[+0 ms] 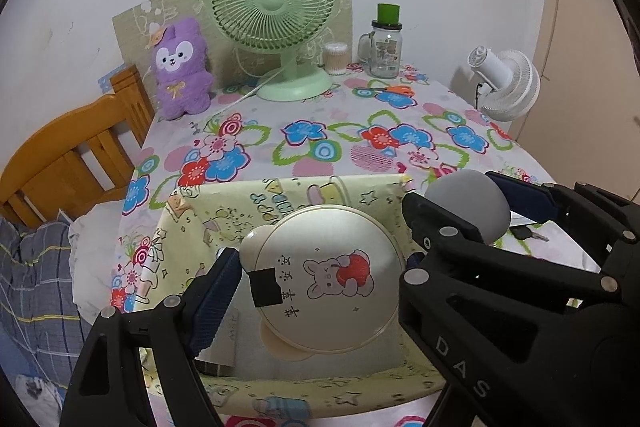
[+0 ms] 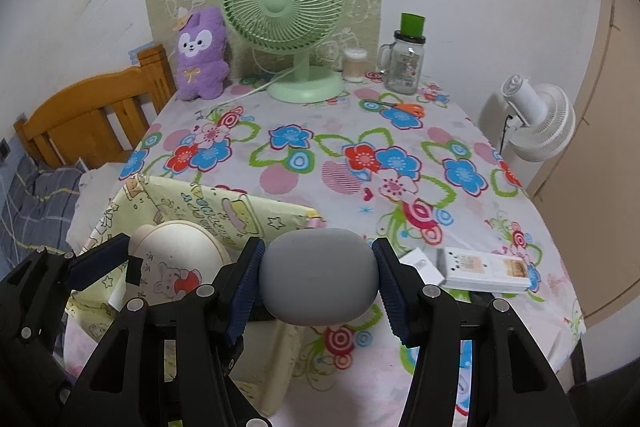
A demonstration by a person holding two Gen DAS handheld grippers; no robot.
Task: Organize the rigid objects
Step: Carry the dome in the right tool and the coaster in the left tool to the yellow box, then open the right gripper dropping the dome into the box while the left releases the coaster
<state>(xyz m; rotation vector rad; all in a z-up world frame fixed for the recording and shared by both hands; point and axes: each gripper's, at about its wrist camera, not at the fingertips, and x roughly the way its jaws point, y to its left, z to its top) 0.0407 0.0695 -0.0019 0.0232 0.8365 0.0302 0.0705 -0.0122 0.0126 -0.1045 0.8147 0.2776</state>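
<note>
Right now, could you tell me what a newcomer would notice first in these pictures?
Up close, the right gripper clamps a grey rounded case, while the left gripper holds a round cream bunny-print case above a yellow cartoon-print fabric box. Behind, a green desk fan and purple plush toy stand against the wall.

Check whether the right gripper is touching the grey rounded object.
Touching. The right wrist view shows the right gripper closed on the grey rounded object, both blue pads pressed against its sides with no gap.
</note>
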